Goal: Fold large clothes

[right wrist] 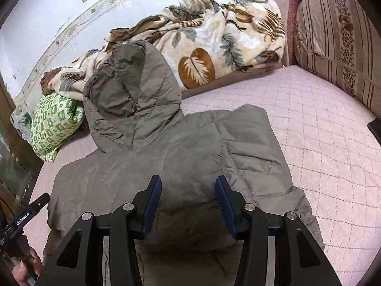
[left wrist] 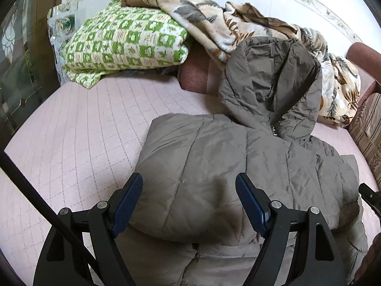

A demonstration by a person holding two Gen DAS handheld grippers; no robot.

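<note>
Hovering over the grey jacket (left wrist: 214,166), left gripper (left wrist: 189,201) with fingers spread, pinching nothing. Likewise right gripper (right wrist: 188,203), fingers spread above the same jacket (right wrist: 166,157). Lying folded on the pink quilted bed (left wrist: 83,124), hood (right wrist: 133,90) propped up against a leaf-print blanket (right wrist: 214,40) farther back. Beyond, left of the hood, a green checked pillow (left wrist: 126,40); at far right, a striped cushion (right wrist: 333,38).

My jacket (left wrist: 214,166) is quilted grey-brown cloth with a faint sheen, creased at the hood (right wrist: 133,90). The bed (left wrist: 83,124) wears matt pink stitched fabric. The blanket (right wrist: 214,47) looks plush. My left hand-held gripper (left wrist: 189,202) is matt black plastic, blue ribbed pads (left wrist: 252,205), shiny metal pins.
</note>
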